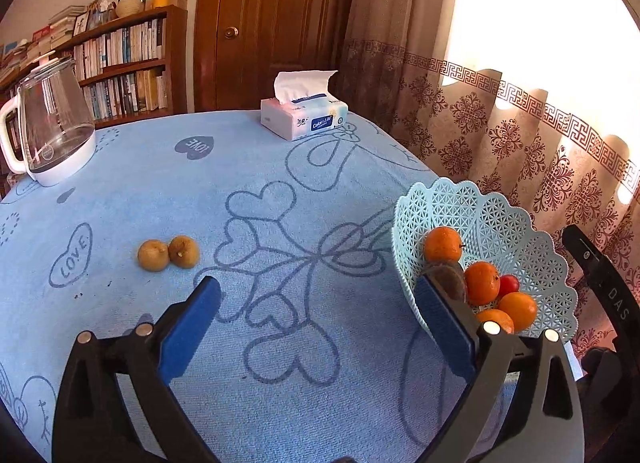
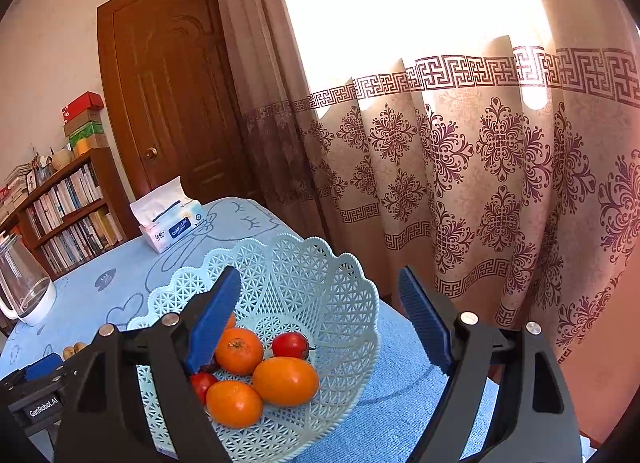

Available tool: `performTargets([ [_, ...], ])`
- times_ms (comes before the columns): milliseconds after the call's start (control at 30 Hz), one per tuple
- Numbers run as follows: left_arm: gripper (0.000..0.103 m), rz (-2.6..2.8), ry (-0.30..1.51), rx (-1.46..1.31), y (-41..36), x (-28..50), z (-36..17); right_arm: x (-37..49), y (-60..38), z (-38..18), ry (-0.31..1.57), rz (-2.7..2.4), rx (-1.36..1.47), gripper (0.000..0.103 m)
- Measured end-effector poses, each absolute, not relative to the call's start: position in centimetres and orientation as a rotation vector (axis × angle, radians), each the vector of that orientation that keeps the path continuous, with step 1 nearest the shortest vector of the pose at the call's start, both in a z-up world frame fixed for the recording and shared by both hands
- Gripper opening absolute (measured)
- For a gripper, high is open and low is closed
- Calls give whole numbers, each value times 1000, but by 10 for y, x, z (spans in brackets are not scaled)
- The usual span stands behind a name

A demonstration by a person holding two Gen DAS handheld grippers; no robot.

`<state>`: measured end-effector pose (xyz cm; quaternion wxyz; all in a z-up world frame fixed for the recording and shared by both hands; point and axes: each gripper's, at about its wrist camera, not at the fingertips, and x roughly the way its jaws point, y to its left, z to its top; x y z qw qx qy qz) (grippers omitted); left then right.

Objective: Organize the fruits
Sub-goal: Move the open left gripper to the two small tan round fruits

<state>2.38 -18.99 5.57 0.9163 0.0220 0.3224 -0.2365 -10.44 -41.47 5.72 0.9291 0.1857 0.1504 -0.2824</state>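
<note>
A pale blue lattice fruit basket (image 1: 520, 239) stands at the table's right edge; it also shows in the right wrist view (image 2: 320, 279). It holds several oranges (image 2: 285, 381), small red fruits (image 2: 291, 345) and a brown fruit (image 1: 446, 279). Two brown-yellow fruits (image 1: 168, 254) lie together on the blue cloth at the left; they show small in the right wrist view (image 2: 74, 349). My left gripper (image 1: 318, 323) is open and empty above the cloth, between the two fruits and the basket. My right gripper (image 2: 320, 319) is open and empty above the basket's right side.
A tissue box (image 1: 304, 119) sits at the far side of the table. A glass kettle (image 1: 52, 131) stands at the far left. A patterned curtain (image 2: 480, 183) hangs close behind the basket. A bookshelf (image 1: 120, 59) and a wooden door (image 1: 276, 23) are beyond the table.
</note>
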Motion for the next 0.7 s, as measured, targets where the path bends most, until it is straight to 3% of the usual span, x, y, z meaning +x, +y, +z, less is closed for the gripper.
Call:
performTargets([
  [367, 97, -462, 660, 39, -181, 27, 53, -106, -385, 66, 248, -575, 236, 84],
  [433, 97, -458, 661, 33, -178, 28, 53, -107, -372, 69, 222, -565, 176, 91],
  [700, 97, -418, 664, 11, -157, 33, 52, -108, -361, 72, 205, -540, 130, 91],
])
